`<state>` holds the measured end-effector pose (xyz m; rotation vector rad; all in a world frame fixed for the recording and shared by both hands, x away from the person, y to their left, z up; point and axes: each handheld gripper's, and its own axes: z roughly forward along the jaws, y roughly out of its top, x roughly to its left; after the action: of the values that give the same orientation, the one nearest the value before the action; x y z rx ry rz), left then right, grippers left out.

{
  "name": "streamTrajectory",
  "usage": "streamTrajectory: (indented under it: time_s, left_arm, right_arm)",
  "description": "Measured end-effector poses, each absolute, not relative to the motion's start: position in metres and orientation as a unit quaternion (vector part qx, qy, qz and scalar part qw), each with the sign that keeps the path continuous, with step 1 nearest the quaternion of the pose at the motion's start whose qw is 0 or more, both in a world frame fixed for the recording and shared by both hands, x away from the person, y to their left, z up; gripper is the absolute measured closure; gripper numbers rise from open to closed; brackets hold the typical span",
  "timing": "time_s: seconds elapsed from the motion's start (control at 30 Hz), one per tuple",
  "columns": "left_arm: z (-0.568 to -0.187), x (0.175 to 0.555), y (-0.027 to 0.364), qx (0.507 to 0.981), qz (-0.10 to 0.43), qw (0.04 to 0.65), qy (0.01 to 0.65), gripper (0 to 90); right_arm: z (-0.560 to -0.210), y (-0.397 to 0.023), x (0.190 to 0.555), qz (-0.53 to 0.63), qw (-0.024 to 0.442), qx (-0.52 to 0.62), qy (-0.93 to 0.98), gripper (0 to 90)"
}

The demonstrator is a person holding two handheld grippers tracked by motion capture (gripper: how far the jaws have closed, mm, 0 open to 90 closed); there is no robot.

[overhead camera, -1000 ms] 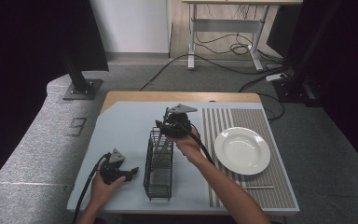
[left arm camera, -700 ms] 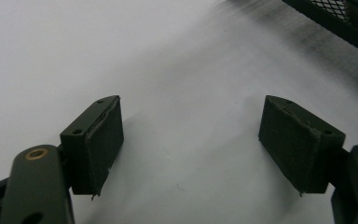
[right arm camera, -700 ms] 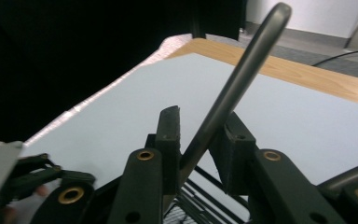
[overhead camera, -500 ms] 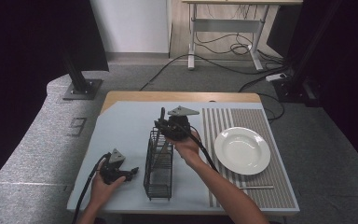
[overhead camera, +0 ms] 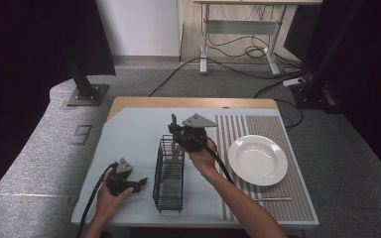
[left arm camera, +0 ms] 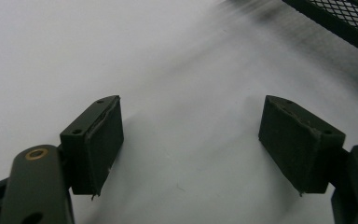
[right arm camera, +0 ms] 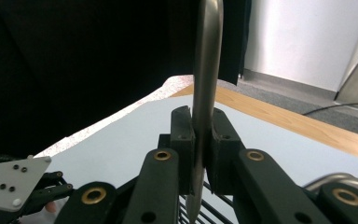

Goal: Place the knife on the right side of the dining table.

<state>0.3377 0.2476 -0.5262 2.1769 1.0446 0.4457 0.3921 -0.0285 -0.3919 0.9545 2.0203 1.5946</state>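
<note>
Right gripper: clamped on 1 metal utensil, held over the black wire rack
Left gripper: gaping, idle on table
Progress: utensil seemingly not yet racked; plate aside

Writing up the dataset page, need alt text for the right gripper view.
Two black jaws of the right gripper are shut on a metal utensil handle that stands upright between them, its lower end over a black wire rack. Behind lie a pale blue table mat, a wooden table edge and a white wall.
</note>
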Motion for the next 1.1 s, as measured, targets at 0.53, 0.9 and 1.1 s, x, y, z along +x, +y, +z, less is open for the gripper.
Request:
streamTrajectory:
  time_s: [0.53,0.9,1.1]
  left_arm:
    - [-0.526,0.338,0.248,0.834,0.170,0.337,0.401,21.1]
    - [-0.526,0.338,0.248,0.835,0.171,0.337,0.401,21.1]
    - [-0.526,0.338,0.248,0.835,0.171,0.337,0.401,21.1]
  right_arm:
    - [-0.406,-0.030,0.402,0.532,0.167,0.356,0.750,81.9]
    - [-0.369,-0.049,0.384,0.599,0.171,0.332,0.708,82.6]
    - [-0.333,-0.075,0.377,0.636,0.194,0.325,0.673,82.6]
